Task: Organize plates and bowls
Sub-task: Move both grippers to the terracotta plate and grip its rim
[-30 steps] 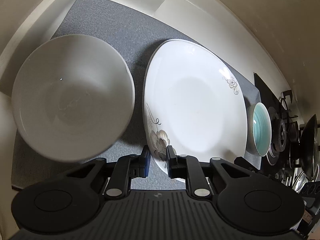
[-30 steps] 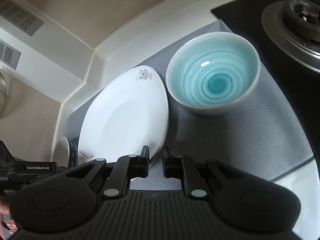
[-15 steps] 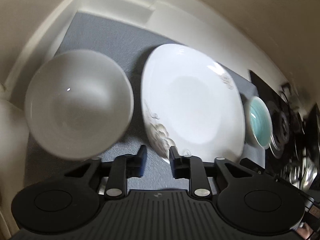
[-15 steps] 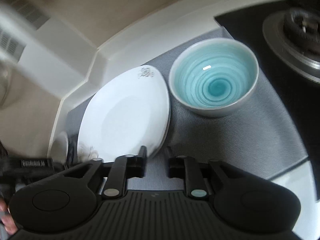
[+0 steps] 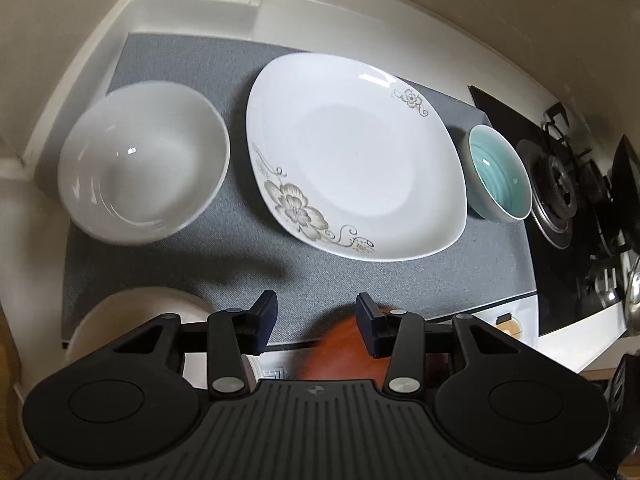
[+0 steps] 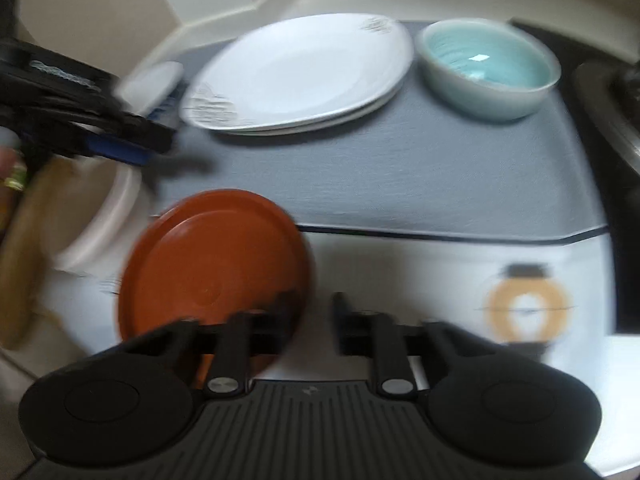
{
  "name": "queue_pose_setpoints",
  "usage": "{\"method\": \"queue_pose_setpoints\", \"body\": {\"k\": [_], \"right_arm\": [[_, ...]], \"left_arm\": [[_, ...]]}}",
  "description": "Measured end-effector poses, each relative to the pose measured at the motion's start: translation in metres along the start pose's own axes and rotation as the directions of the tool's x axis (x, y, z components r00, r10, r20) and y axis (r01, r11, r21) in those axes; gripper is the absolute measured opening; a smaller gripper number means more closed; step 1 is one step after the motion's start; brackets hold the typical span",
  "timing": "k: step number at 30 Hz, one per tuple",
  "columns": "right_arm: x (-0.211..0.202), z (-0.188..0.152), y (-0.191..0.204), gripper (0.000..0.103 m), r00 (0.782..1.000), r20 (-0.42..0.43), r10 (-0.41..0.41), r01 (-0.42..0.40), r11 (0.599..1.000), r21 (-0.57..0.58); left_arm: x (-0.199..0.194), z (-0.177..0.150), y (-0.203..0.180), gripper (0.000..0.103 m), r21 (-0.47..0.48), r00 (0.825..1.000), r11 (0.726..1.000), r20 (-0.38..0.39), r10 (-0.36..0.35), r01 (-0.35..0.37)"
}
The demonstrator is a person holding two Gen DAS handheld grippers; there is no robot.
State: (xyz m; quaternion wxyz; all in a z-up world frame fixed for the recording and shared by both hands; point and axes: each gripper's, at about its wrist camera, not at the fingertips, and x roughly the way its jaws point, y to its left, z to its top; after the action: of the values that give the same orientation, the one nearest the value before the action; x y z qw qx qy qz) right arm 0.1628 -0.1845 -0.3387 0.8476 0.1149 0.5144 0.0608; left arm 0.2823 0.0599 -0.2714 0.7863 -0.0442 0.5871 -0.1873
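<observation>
On the grey mat (image 5: 208,240) stand a white bowl (image 5: 144,160), a flowered white plate (image 5: 356,156) and a small teal bowl (image 5: 500,176) in a row. My left gripper (image 5: 316,312) hovers above the mat's near edge, its jaws opening with nothing between them. Under it lie a cream plate (image 5: 132,312) and an orange-brown plate (image 5: 340,344). The right wrist view is blurred: my right gripper (image 6: 316,306) is shut and holds nothing, with the orange-brown plate (image 6: 212,276) just left of its fingers. The left gripper (image 6: 152,144) shows at far left.
A black gas hob (image 5: 560,184) with a burner adjoins the mat on the right. White counter walls (image 5: 192,12) close off the back and left. A round yellow mark (image 6: 524,308) sits on the white counter near the front edge. The flowered plate (image 6: 300,72) rests on another plate.
My left gripper drew back and rose while its jaws widened, bringing the cream and orange plates into view. My right gripper swung back to the counter's front edge by the orange plate.
</observation>
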Motion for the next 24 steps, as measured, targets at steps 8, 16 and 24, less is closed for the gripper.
{"method": "queue_pose_setpoints", "body": {"k": [8,16,24], "right_arm": [[-0.025,0.003,-0.05,0.058,0.996,0.093,-0.015,0.0,0.987,0.16],[-0.027,-0.013,-0.043,0.103,0.995,0.085,-0.053,0.037,0.982,0.185],[-0.041,-0.012,-0.05,0.103,0.983,0.129,-0.127,0.099,0.974,0.203]], "left_arm": [[-0.002,-0.001,-0.025,0.057,0.071,0.999,0.997,-0.015,0.037,-0.036],[0.023,-0.033,-0.069,0.07,0.201,0.992,0.98,-0.123,0.017,0.008],[0.036,-0.046,-0.072,0.089,0.218,0.99,0.974,-0.112,0.09,-0.063]]}}
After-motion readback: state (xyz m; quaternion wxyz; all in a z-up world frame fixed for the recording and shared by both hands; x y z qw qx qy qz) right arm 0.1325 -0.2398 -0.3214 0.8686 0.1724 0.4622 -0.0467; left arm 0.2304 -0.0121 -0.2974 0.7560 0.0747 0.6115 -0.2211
